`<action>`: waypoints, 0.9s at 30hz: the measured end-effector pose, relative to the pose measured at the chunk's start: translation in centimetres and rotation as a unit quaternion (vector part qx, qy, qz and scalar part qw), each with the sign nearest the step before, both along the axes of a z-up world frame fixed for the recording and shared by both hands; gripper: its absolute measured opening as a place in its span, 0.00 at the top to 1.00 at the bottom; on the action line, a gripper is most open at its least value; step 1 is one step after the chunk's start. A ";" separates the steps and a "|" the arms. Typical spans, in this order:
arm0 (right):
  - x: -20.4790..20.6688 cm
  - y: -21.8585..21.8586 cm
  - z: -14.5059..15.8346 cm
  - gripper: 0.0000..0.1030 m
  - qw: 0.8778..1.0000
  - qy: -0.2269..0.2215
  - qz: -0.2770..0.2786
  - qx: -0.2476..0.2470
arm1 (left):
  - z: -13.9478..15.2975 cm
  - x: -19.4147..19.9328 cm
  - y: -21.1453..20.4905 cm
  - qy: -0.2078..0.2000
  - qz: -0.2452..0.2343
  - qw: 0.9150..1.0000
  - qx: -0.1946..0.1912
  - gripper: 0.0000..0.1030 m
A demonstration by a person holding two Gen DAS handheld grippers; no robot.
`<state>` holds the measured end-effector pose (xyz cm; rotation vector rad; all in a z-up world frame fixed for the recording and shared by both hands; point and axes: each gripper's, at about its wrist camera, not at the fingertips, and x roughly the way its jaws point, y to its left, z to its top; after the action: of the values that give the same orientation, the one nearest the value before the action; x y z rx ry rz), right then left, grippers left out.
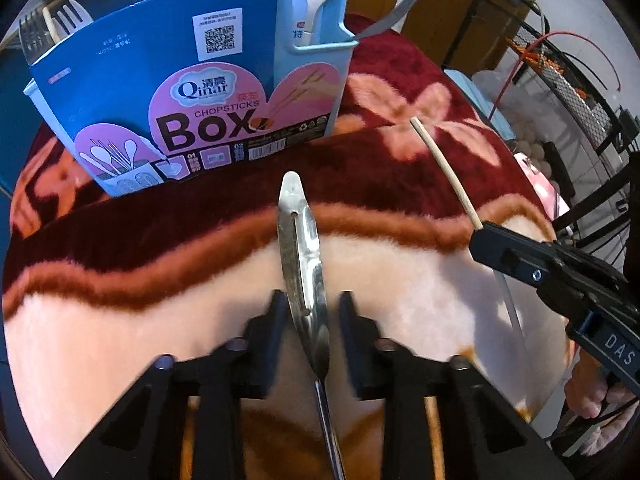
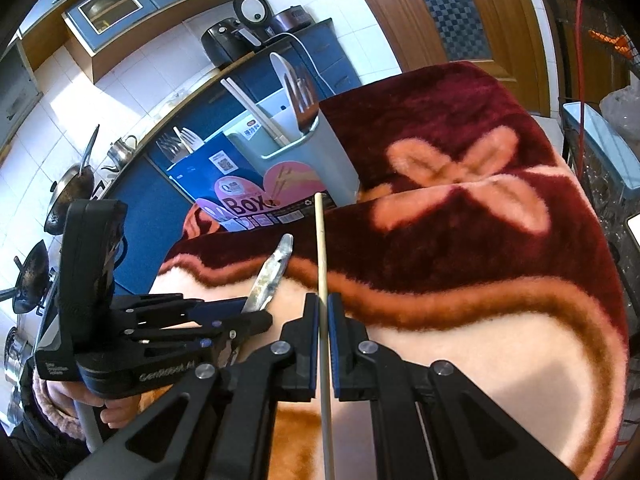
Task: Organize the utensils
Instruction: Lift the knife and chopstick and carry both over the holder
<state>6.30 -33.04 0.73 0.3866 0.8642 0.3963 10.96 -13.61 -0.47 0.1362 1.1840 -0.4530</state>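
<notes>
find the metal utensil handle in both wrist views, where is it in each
Left wrist: the metal utensil handle runs up the lower centre, between the left gripper's fingers.
Right wrist: it sticks up left of centre, out of the left gripper, beside the chopstick.
Shared landmark: the blue chopsticks box behind it.

Metal utensil's (image 1: 304,264) lower end cut off by the frame edge, chopstick's (image 2: 322,264) rear end likewise, fork (image 2: 303,100) handles hidden inside the chopsticks box (image 1: 188,92)

Dark red plush blanket (image 1: 400,72) with pink flowers and cream band, blue-and-pink box (image 1: 168,92), silver spoon (image 1: 300,248), pale chopstick (image 1: 444,172)
</notes>
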 end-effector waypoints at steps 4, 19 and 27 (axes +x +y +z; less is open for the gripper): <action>-0.4 0.4 0.4 0.94 1.000 -0.008 0.005 0.000 | 0.0 0.2 0.9 0.008 0.017 0.999 -0.029 0.83; -1.8 1.5 3.0 0.94 0.995 -0.087 0.023 0.032 | 2.6 -3.3 8.0 -0.096 0.080 0.976 -0.181 0.84; -1.8 2.2 5.2 0.94 0.990 -0.134 0.020 0.041 | 6.3 -3.8 10.0 -0.178 0.096 0.956 -0.214 0.89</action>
<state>4.46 -30.83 5.94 0.3829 0.5963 0.5097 7.16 -3.59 5.86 -0.2629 0.7154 -0.4800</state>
